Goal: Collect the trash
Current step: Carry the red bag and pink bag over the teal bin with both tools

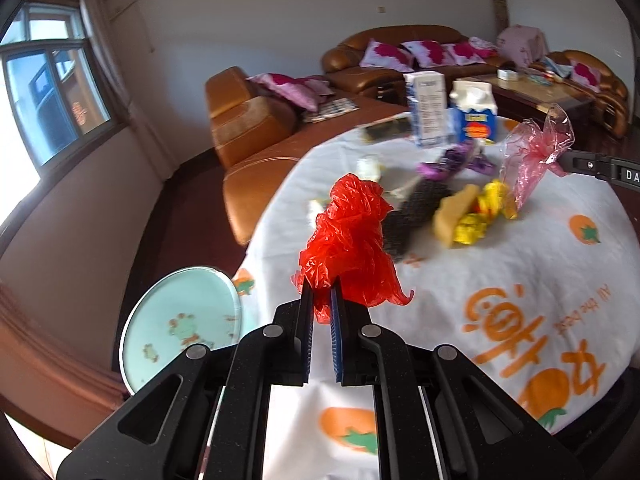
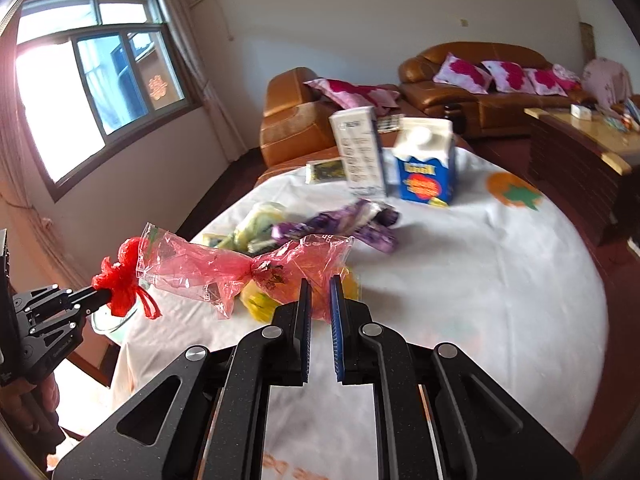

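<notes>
Nearest me, my left gripper (image 1: 322, 300) was clamped on a crumpled red plastic bag (image 1: 352, 240). My right gripper (image 2: 319, 292) was pinched shut on a clear pink bag (image 2: 256, 268), which stretched leftward toward the red one. Beyond both, ahead on the table (image 1: 500, 280), lay yellow wrappers (image 1: 476, 216), then purple wrappers (image 2: 340, 224), then two cartons (image 2: 426, 168).

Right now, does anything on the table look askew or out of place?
Yes: the white carton leans sideways beside the upright blue carton, and loose wrappers lie scattered over the tablecloth.
</notes>
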